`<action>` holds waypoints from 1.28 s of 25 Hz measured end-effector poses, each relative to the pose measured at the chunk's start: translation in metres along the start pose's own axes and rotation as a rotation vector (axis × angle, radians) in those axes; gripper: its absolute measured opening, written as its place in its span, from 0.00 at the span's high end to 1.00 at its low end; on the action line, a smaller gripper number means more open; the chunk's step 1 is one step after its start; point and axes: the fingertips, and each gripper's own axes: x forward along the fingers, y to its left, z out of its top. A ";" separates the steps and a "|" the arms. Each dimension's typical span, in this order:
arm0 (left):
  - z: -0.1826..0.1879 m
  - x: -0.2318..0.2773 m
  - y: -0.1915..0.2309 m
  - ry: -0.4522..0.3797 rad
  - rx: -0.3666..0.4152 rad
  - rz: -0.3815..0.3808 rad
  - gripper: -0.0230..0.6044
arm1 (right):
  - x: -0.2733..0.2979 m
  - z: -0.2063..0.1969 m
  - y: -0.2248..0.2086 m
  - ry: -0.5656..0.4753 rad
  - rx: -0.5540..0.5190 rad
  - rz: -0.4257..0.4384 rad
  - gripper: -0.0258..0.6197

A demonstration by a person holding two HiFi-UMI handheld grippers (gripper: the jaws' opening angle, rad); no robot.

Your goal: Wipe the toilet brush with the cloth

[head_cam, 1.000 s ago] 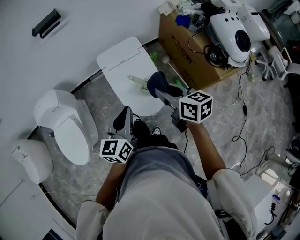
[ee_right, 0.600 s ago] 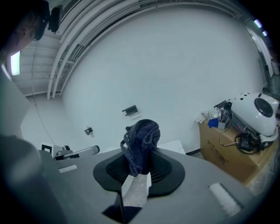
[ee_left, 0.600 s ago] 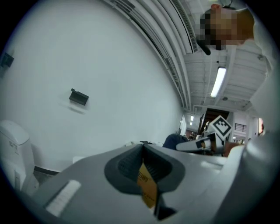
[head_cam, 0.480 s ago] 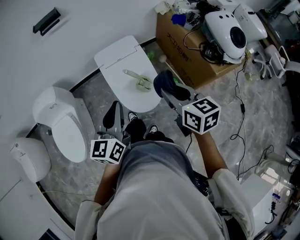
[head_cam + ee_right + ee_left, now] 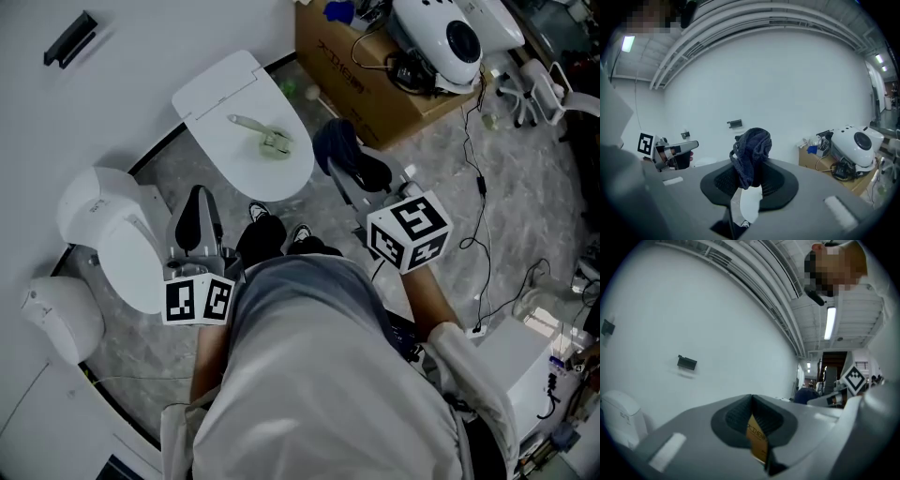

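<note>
Dark-blue cloth (image 5: pixel 752 143) tight in the right gripper (image 5: pixel 750 171); left gripper (image 5: pixel 752 401) fully closed, empty.

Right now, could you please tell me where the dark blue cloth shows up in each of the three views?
Head view: cloth, upper middle, just right of the toilet lid.
Left gripper view: small dark lump right of centre.
Right gripper view: dead centre, pinched between the fingers.
Shared landmark: the black wall bracket, seen in all three.
</note>
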 end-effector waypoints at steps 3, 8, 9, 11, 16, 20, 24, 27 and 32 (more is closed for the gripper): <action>0.009 -0.003 0.000 -0.020 0.026 0.004 0.96 | -0.005 0.006 0.007 -0.037 -0.033 0.002 0.84; 0.000 -0.006 0.001 -0.006 0.025 0.012 0.96 | -0.012 0.004 0.006 -0.060 -0.043 -0.005 0.83; -0.001 -0.005 0.001 -0.002 0.025 0.012 0.96 | -0.012 0.004 0.005 -0.059 -0.043 -0.006 0.83; -0.004 -0.005 0.000 0.003 0.023 0.013 0.96 | -0.012 0.001 0.003 -0.053 -0.040 -0.005 0.83; -0.008 -0.004 0.004 0.013 0.005 0.017 0.96 | -0.009 -0.004 0.004 -0.033 -0.052 -0.010 0.84; -0.010 -0.001 0.007 0.025 0.010 0.025 0.96 | -0.005 -0.007 0.006 -0.021 -0.061 0.006 0.84; -0.013 0.000 0.008 0.046 0.010 0.038 0.96 | -0.005 -0.011 0.011 -0.007 -0.068 0.027 0.84; -0.012 0.002 0.010 0.047 0.003 0.051 0.96 | -0.001 -0.009 0.012 0.001 -0.074 0.040 0.84; -0.017 0.002 0.009 0.061 0.011 0.058 0.96 | 0.006 -0.013 0.017 0.010 -0.068 0.074 0.84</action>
